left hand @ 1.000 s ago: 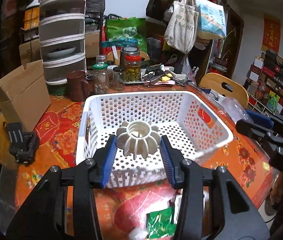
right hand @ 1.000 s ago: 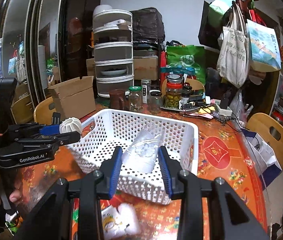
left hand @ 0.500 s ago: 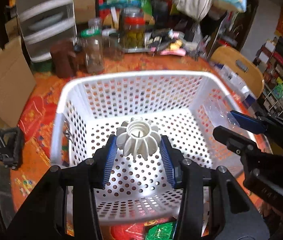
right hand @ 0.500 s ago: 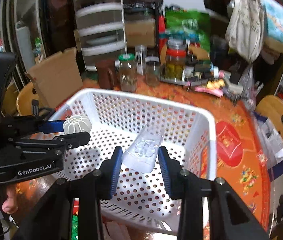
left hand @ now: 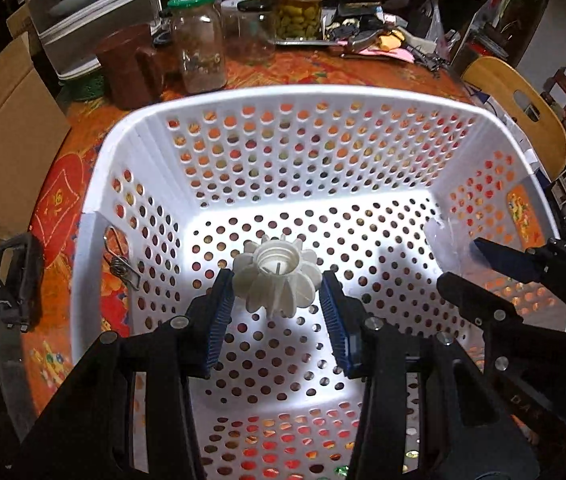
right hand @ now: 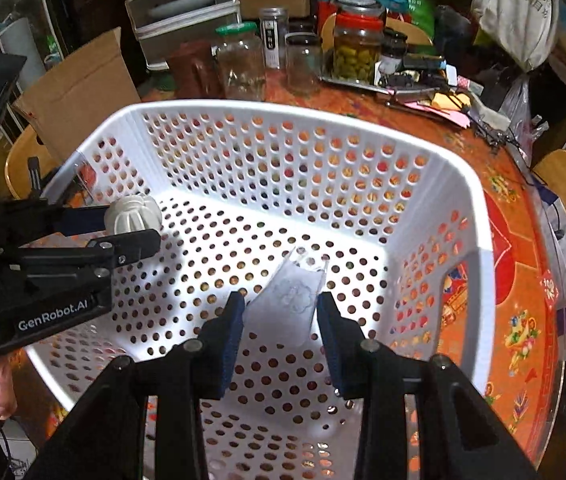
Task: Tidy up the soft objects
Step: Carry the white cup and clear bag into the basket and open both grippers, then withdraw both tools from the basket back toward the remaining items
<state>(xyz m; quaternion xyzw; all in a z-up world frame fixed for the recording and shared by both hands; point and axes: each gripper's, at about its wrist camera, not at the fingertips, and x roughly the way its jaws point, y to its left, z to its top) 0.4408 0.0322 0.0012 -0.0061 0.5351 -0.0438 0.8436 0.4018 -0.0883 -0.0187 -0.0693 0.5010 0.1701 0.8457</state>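
While both tools hang over the white perforated basket [left hand: 95,200] on the tabletop [right hand: 515,280], the left tongs [left hand: 277,300] are clamped on a ribbed white pumpkin-shaped squeeze toy [left hand: 279,280], its round open mouth turned up and slightly toward the camera, axis near upright. The right tongs [right hand: 281,312] are closed partway on a clear plastic pouch [right hand: 291,300], whose long axis runs forward along the fingers toward the basket's far wall.
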